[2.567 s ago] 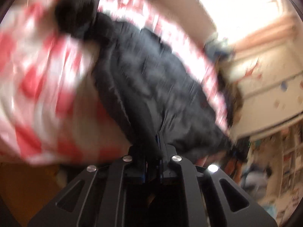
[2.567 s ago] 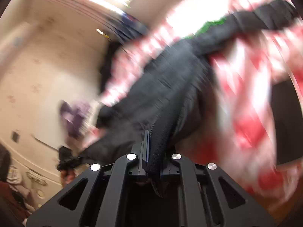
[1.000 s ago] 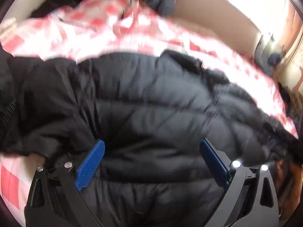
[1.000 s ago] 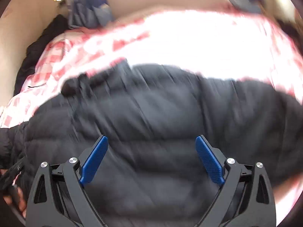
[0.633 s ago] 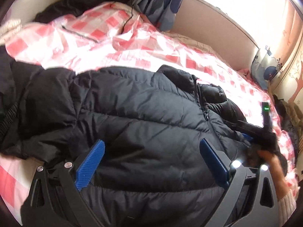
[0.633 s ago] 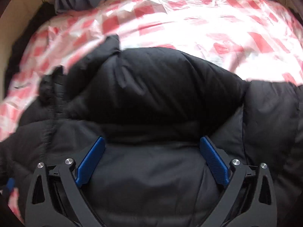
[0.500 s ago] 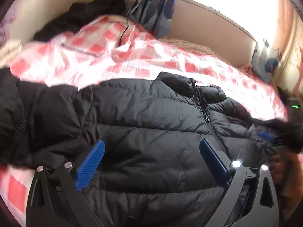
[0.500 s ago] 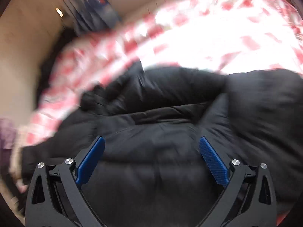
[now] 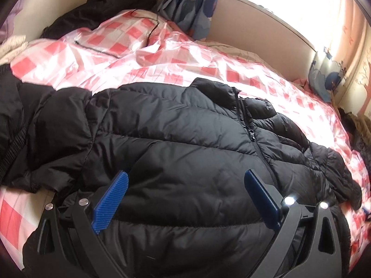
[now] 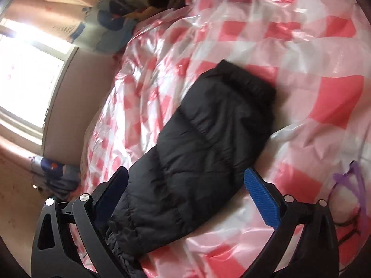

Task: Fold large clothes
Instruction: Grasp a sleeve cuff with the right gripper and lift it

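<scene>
A black puffer jacket [image 9: 176,143] lies spread front-up on a bed covered by a glossy red-and-white checked sheet [image 9: 143,53], its zip running down the middle. My left gripper [image 9: 185,180] hovers open over the jacket's lower front, blue pads wide apart and holding nothing. In the right wrist view one sleeve of the jacket [image 10: 208,143] stretches out across the checked sheet [image 10: 301,53], cuff at the far end. My right gripper [image 10: 185,180] stands wide open over the sleeve's upper part, its pads clear of the fabric.
Another dark garment [image 9: 99,14] is heaped at the bed's far corner by a blue patterned curtain [image 9: 197,4]. A low wall under a bright window [image 10: 27,74] borders the bed. Purple-handled scissors [image 10: 352,180] lie on the sheet at the right.
The right gripper swung sideways from over the jacket's body to its outstretched sleeve and rolled. The left gripper stayed over the jacket front, both open after releasing the jacket.
</scene>
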{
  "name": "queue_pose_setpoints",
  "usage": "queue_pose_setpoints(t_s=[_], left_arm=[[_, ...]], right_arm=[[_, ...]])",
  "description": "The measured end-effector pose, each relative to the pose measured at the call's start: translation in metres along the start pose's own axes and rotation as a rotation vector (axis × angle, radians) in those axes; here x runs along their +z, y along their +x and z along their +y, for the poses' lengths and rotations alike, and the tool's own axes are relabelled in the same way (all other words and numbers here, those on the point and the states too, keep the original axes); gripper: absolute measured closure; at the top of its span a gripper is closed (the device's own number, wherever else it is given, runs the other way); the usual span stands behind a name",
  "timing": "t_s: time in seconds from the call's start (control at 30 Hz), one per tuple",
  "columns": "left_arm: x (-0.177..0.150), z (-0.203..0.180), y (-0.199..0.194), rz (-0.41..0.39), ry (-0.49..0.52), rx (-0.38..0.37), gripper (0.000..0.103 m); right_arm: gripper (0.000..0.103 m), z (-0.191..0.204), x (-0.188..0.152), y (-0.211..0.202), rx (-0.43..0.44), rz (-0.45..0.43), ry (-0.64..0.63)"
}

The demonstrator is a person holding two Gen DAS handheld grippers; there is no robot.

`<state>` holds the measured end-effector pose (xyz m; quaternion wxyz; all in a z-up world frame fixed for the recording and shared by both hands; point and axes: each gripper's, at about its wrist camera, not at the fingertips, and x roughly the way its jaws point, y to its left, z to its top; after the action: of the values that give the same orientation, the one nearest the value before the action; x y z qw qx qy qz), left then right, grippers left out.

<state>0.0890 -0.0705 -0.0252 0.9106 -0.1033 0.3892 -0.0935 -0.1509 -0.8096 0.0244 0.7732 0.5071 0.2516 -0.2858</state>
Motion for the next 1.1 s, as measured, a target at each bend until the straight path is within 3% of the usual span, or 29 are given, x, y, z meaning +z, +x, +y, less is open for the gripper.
queue_pose_setpoints(t_s=[0.17,0.33,0.37,0.4,0.43,0.5,0.53,0.77,0.93,1.1], left_arm=[[0.000,0.011,0.007,0.032,-0.053,-0.009,0.007],[-0.001,0.011,0.005,0.015,-0.057,-0.015,0.007],[-0.001,0.011,0.005,0.017,-0.054,-0.016,0.007],[-0.002,0.010,0.006,0.021,-0.051,-0.017,0.007],[-0.002,0.010,0.007,0.024,-0.049,-0.017,0.007],[-0.002,0.010,0.007,0.028,-0.047,-0.016,0.007],[-0.002,0.010,0.007,0.029,-0.046,-0.017,0.007],[-0.002,0.010,0.008,0.031,-0.048,-0.017,0.007],[-0.002,0.011,0.007,0.016,-0.058,-0.019,0.007],[0.002,0.016,0.001,-0.012,-0.088,-0.027,0.007]], right_arm=[[0.006,-0.025,0.008,0.021,0.011,-0.014,0.061],[0.008,-0.038,0.016,0.026,0.019,-0.037,0.088],[0.013,-0.038,0.017,0.027,0.024,-0.047,0.089],[0.036,-0.037,0.017,0.027,0.042,-0.059,0.080],[0.050,-0.036,0.019,0.030,0.059,-0.052,0.071],[0.091,-0.035,0.019,0.033,0.063,-0.034,0.061],[0.095,-0.032,0.020,0.035,0.057,-0.032,0.048],[0.100,0.016,0.015,0.007,0.064,-0.099,-0.115],[0.101,0.057,0.015,-0.015,0.155,-0.161,-0.170],[0.101,0.141,-0.002,-0.039,0.264,-0.211,-0.315]])
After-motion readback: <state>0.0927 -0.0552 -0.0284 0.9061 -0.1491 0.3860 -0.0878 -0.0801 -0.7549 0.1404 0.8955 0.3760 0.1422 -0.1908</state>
